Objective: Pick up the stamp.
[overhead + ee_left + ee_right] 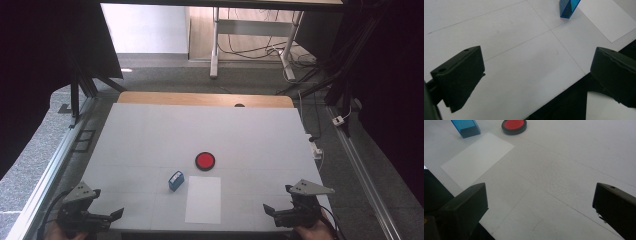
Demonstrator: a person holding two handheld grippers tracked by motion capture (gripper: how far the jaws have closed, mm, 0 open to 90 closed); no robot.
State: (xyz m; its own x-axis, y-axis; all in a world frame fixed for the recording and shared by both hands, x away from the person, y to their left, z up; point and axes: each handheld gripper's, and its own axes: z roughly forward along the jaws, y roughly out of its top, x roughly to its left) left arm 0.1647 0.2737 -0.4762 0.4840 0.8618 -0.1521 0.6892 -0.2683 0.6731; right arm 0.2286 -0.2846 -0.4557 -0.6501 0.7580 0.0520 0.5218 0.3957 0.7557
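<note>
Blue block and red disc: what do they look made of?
Blue block: likely clear tinted plastic, glossy; light passes through its walls, and its top looks pale from above. Red disc: seemingly a black plastic rim around a matte red inset, perhaps an ink pad; hard to say.

The counter (140,130) is white with thin grey lines. On it are a blue box (175,180), a white sheet of paper (203,200), and a red round pad (205,161) with a black rim. Both tools have black jaws.

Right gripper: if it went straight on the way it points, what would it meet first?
Probably bare table. The right gripper, jaws open, looks down across it; the paper, blue box and red disc lie off to the side.
</note>
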